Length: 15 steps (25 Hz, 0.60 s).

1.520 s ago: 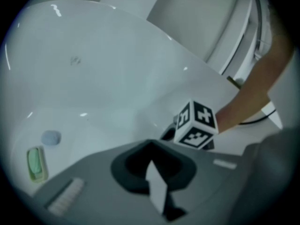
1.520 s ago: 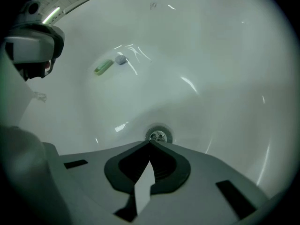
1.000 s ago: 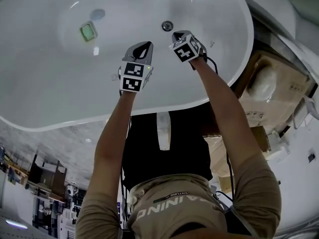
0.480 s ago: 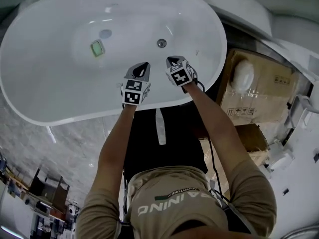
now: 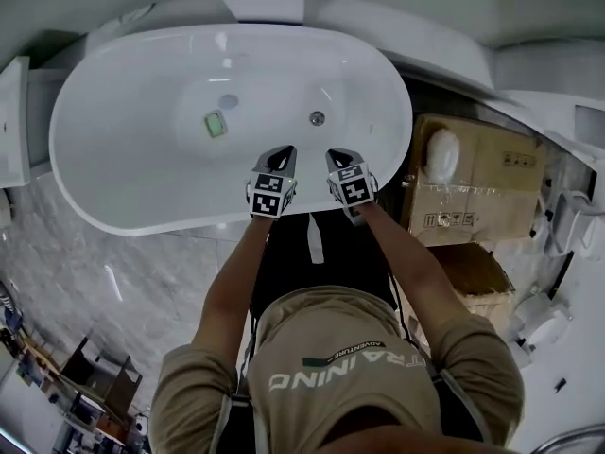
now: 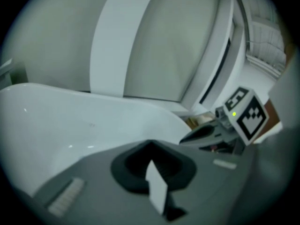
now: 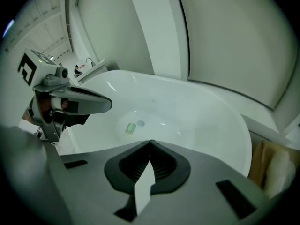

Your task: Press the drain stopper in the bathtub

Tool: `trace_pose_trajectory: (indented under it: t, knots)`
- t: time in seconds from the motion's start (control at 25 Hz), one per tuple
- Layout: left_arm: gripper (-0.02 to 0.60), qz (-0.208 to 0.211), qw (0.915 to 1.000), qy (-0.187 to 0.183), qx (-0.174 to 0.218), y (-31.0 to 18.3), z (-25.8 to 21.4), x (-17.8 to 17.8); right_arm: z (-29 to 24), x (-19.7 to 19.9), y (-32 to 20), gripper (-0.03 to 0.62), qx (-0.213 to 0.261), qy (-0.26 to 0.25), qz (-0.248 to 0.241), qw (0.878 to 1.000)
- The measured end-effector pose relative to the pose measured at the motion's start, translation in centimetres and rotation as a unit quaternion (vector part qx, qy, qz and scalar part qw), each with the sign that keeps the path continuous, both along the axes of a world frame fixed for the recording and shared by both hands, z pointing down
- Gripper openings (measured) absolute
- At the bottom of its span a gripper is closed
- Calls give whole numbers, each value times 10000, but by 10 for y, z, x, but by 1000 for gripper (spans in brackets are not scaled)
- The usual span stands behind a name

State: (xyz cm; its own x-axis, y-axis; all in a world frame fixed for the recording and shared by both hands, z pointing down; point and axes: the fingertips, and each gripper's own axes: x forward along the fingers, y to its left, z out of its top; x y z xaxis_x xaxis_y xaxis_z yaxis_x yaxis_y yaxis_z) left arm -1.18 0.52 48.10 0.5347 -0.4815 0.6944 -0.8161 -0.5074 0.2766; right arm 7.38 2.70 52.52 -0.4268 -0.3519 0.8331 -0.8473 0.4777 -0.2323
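Head view has pulled back: within the last second both matte grey grippers have retreated from over the basin to its near rim. The left gripper (image 5: 280,154) and right gripper (image 5: 337,157) have jaws together, holding nothing. Beyond them is the glossy white oval bathtub (image 5: 113,206). Its small round metal drain stopper (image 5: 317,118) is well clear, so I judge the press finished or abandoned.

A white bathtub (image 5: 113,159) lies below and ahead of my jaws, standing on a grey marbled floor (image 5: 142,272). On its bottom, ahead and to the left of my jaws, a small green block (image 5: 216,123) lies just beside a pale round disc (image 5: 228,101). The chrome drain stopper (image 5: 317,117) sits straight ahead of them.
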Motion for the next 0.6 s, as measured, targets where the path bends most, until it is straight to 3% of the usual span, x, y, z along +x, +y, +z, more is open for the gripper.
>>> trace_pose_trajectory:
  t: [0.16, 0.32, 0.6]
  knots:
    - [2, -275, 9994, 179, 100, -1, -48, -3, -51, 2, 3, 14, 414, 41, -278, 9987]
    - [2, -404, 9981, 227, 394, -9, -100, -7, -110, 3, -8, 14, 807, -176, -191, 9964]
    - [2, -237, 9956, 230, 875, -20, -173, -4, -190, 4, -27, 14, 1364, -448, -11, 9896]
